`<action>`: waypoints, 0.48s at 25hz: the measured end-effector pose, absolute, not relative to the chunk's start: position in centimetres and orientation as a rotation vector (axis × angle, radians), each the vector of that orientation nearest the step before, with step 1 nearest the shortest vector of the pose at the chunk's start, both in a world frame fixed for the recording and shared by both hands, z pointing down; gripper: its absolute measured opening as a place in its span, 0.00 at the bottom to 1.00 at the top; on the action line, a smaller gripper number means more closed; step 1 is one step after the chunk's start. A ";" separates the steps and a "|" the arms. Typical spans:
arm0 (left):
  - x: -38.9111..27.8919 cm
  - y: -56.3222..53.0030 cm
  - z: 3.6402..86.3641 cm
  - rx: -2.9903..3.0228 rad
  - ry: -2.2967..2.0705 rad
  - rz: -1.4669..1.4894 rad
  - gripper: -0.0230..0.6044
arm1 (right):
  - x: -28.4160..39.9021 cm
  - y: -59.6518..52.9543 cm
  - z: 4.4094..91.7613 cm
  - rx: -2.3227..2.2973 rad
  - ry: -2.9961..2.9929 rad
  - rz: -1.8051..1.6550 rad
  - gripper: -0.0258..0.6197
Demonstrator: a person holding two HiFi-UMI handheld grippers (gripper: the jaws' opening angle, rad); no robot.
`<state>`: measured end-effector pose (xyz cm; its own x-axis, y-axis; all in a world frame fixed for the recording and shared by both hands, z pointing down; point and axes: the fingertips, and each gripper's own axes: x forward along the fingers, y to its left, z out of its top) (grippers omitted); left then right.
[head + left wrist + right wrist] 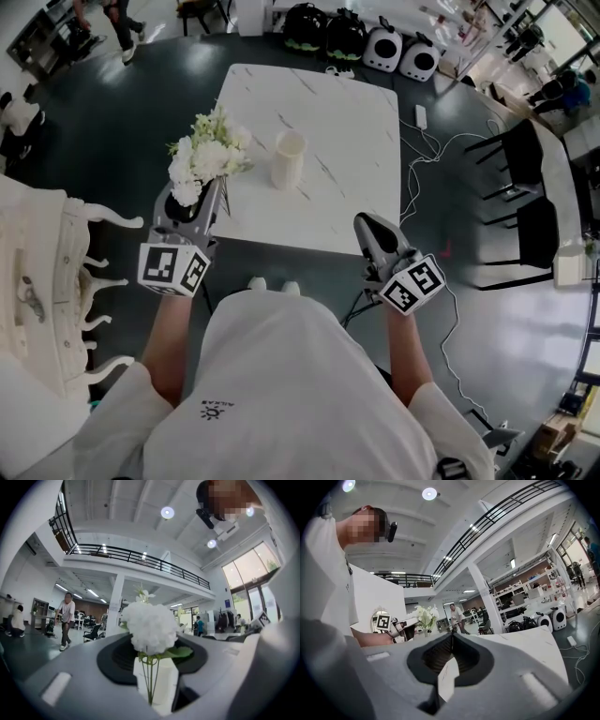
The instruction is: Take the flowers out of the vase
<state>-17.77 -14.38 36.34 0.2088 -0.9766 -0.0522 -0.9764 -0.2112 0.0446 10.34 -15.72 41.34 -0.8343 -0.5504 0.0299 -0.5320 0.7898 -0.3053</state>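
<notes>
A: Near side first. What did you have?
B: The white shirt filled the bottom of the head view, with both forearms reaching out to the tools. On the left gripper the jaws were clenched on the green stems of the flowers. The grip sat low on the stems and the white heads stood above the jaws.
A: Right side?
B: The right gripper hung at the near right corner of the bench, jaws pressed together tip to tip. A pale sliver showed in the gap behind the tips. Likely the bench, couldn't confirm.
A: Flowers relative to the vase?
B: Out of it. The bunch was upright at the bench's left edge, near end. The vase was close on its right, not touching. It stood upright on the marble top, left of centre.
A: Anything past that?
B: A white cable trailed over the floor off the right edge, with a black chair beyond it. A pair of white round-faced units and black bags sat on the floor at the far end. The left gripper view caught a person walking across the hall, well behind the flowers.
</notes>
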 end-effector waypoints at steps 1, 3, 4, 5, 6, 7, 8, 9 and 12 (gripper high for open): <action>-18.0 -14.3 36.7 2.437 -1.964 -0.105 0.33 | 10.2 -15.7 41.2 -0.891 2.911 -0.464 0.04; -18.4 -14.2 37.2 2.434 -1.950 -0.099 0.33 | 9.9 -15.7 40.9 -0.913 2.906 -0.455 0.04; -18.6 -14.2 37.4 2.435 -1.942 -0.096 0.33 | 9.8 -15.8 40.9 -0.925 2.903 -0.454 0.04; -18.8 -14.2 37.6 2.437 -1.933 -0.093 0.33 | 9.7 -15.8 41.0 -0.936 2.900 -0.456 0.04; -18.9 -14.3 37.8 2.439 -1.925 -0.091 0.33 | 9.5 -15.8 41.1 -0.947 2.898 -0.459 0.04; -19.1 -14.3 38.0 2.442 -1.917 -0.090 0.33 | 9.4 -15.8 41.2 -0.957 2.897 -0.459 0.04; -19.2 -14.3 38.2 2.443 -1.910 -0.092 0.33 | 9.3 -15.8 41.3 -0.968 2.898 -0.455 0.04; -19.2 -14.4 38.4 2.443 -1.904 -0.095 0.33 | 9.2 -15.7 41.4 -0.979 2.900 -0.451 0.04; -19.3 -14.4 39.1 2.436 -1.883 -0.092 0.33 | 9.0 -15.6 41.6 -1.011 2.897 -0.451 0.04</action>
<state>-19.34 -14.42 39.13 0.2515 -0.9678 -0.0101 -0.9642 -0.2514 0.0844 9.01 -15.64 41.57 -0.7868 -0.6146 0.0570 -0.6028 0.7452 -0.2851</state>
